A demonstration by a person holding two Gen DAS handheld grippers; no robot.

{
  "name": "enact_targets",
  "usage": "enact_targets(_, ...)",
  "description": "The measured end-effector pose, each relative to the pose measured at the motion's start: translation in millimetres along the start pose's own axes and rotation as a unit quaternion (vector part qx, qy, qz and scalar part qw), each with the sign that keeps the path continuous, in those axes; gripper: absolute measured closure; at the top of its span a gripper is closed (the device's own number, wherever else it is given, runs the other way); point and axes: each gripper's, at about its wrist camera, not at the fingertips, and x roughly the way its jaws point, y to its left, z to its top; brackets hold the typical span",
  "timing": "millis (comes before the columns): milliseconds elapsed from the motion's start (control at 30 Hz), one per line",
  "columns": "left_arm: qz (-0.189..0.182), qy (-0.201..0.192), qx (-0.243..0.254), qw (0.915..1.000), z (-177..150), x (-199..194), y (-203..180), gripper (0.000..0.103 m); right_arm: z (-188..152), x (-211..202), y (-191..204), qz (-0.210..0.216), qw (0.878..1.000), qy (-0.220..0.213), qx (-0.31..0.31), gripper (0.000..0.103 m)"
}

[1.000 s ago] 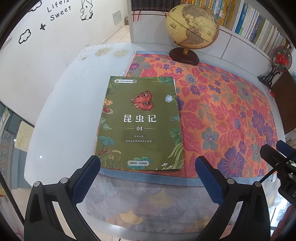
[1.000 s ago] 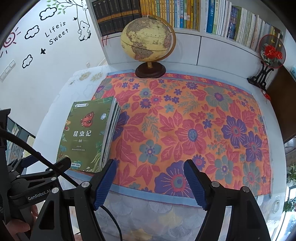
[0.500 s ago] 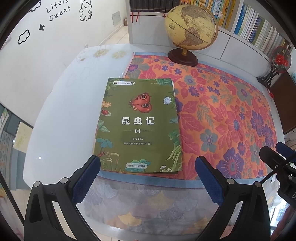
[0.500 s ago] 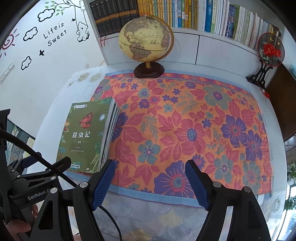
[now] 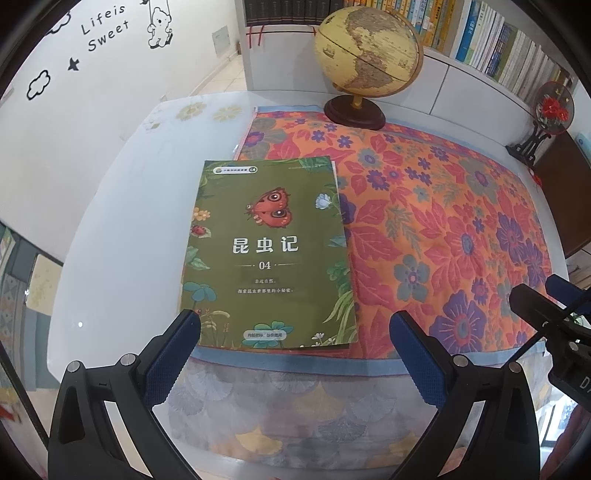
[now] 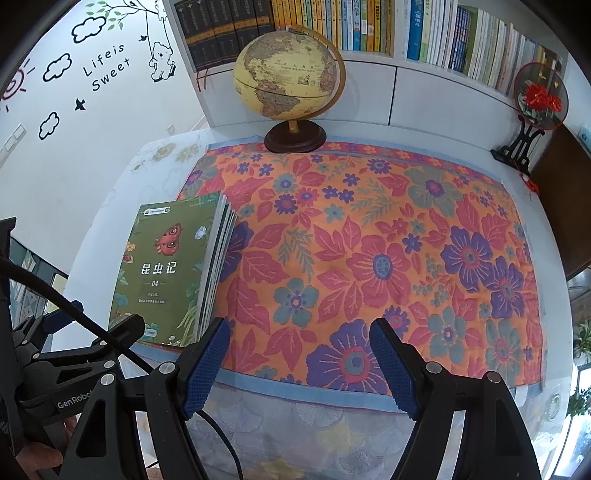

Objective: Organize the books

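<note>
Handling the stack of books calls for care: it is a pile of thin, soft-cover volumes, green cover uppermost, lying flat at the left edge of the floral cloth on the worktop. Judged from the right wrist view, the fore-edges fan out slightly on the right side, so the volumes are likely light singly, flexible, and liable to slide over one another on their glossy covers. A grip on the top cover alone would probably bend it or peel one book away. The better hold is judged to be across the full thickness at the near short edge, or from both long sides at once, with pressure kept even.

Tongs state: the left tongs stand wide, pads clear of everything, with the near edge of the stack lying just beyond and between them. The right tongs also stand wide and hold nothing, hovering over bare cloth to the right of the stack.

Surroundings: a globe on a wooden base stands at the far edge of the cloth, well apart from the stack. An ornamental round fan on a stand occupies the far right corner. A bookshelf runs behind. Nothing obstructs access to the stack.
</note>
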Motion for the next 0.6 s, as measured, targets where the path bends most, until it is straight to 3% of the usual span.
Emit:
enact_targets(233, -0.002, 0.009, -0.015, 0.9998, -1.0, 8.3, 3.2, 0.001, -0.2, 1.2, -0.7, 0.0, 1.0, 0.002, 0.002, 0.027)
enact_targets(600, 0.033, 0.001, -0.014, 0.9994, -2.7, 7.6, 5.5, 0.001, -1.5, 6.5, -5.4, 0.003, 1.0, 0.013, 0.002, 0.027)
